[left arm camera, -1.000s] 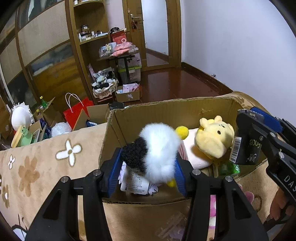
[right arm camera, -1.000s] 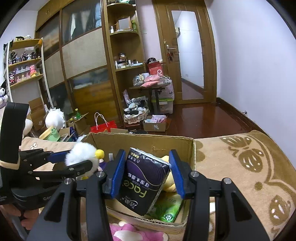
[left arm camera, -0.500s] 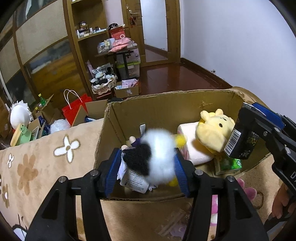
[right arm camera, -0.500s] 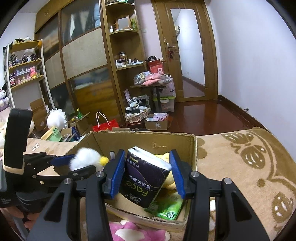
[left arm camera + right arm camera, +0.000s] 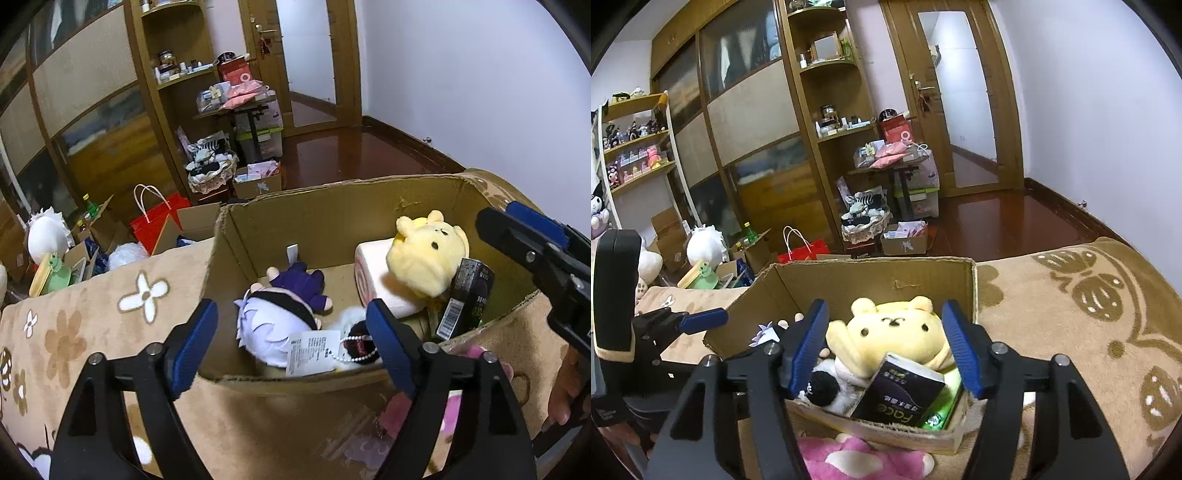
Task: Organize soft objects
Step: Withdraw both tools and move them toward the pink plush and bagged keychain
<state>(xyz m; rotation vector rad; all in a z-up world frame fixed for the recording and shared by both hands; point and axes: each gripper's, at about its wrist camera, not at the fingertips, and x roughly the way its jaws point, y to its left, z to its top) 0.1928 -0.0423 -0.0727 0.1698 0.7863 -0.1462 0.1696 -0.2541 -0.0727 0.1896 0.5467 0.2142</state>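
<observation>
An open cardboard box [image 5: 332,218] [image 5: 871,280] sits on a tan patterned blanket. Inside lie a yellow bear plush [image 5: 428,254] [image 5: 897,332], a white-haired doll in purple [image 5: 280,314], a black-and-white fluffy plush [image 5: 354,328] [image 5: 827,387] and a dark tissue pack [image 5: 465,299] [image 5: 901,395]. My left gripper [image 5: 291,339] is open and empty above the box's near edge. My right gripper [image 5: 886,350] is open and empty above the tissue pack and bear.
A pink plush [image 5: 857,458] lies on the blanket [image 5: 1071,314] in front of the box. Beyond the bed are a red bag [image 5: 159,218], cardboard boxes, wooden shelves [image 5: 827,122] and a door [image 5: 960,99].
Both grippers opened. The fluffy plush dropped from the left gripper into the box and the tissue pack dropped from the right gripper beside the bear.
</observation>
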